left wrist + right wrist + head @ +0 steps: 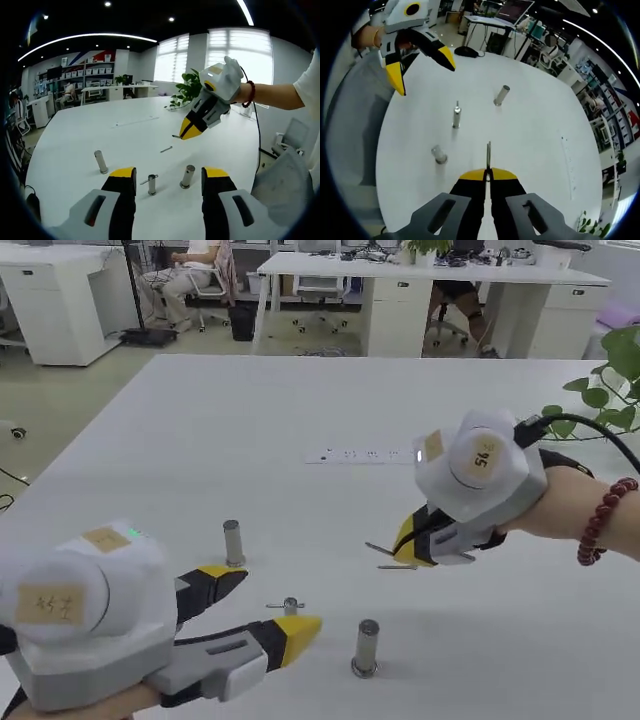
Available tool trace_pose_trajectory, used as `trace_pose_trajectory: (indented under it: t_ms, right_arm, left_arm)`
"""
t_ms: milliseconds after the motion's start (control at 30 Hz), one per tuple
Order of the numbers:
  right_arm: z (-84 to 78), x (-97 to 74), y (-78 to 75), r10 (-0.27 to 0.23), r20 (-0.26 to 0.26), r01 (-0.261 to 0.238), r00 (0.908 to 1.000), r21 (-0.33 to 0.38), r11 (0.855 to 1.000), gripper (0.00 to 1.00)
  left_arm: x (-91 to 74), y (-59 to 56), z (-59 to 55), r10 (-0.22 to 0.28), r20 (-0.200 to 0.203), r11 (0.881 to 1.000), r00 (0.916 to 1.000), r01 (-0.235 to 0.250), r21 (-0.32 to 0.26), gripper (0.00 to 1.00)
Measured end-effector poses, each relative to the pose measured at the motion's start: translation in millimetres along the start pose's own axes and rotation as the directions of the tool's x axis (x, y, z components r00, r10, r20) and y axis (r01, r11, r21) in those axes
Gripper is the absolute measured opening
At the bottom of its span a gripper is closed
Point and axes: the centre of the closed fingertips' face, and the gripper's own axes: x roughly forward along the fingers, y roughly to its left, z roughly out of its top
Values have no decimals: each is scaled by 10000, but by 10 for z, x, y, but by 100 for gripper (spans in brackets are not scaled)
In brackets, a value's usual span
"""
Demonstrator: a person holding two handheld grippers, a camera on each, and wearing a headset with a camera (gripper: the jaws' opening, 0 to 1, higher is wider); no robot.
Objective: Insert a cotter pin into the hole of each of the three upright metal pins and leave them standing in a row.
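While the right claw (488, 174) pinches a cotter pin (488, 152) above the surface (300, 420) and the left claw (168, 175) gapes empty, the second insertion probably needs careful aiming at a bare pin (366, 645).

The left gripper (169, 176) has its yellow-tipped jaws spread wide. Between them on the white table (75, 130) stands the middle pin (152, 184), upright with a cotter pin (148, 179) through its top. A second pin (188, 176) stands just right of the middle pin and a third pin (101, 161) stands farther to its left. Beyond it lies a loose cotter pin (166, 148), above which the right gripper (186, 134) pinches a thin cotter pin (175, 136).
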Motion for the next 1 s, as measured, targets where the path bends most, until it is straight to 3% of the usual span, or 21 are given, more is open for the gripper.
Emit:
trace_pose_trajectory:
  t_ms: [367,600,1000]
  right_arm:
    - [235,-66,254,139,476,-108,9988,-664,9977,4]
    - [359,-77,393,234,807,-160,9965,-916,9957,4]
    - [482,-85,543,355,1159,-226,9926,-1113,9935,3]
  left_arm:
    - [102,-75,57,-406,41,9962,9992,408,-766,42]
    - [140,-137,58,-684,53,9846,9976,684,-1608,33]
    - [210,-208,27,-941,-101,9673,9955,890,-2374,24]
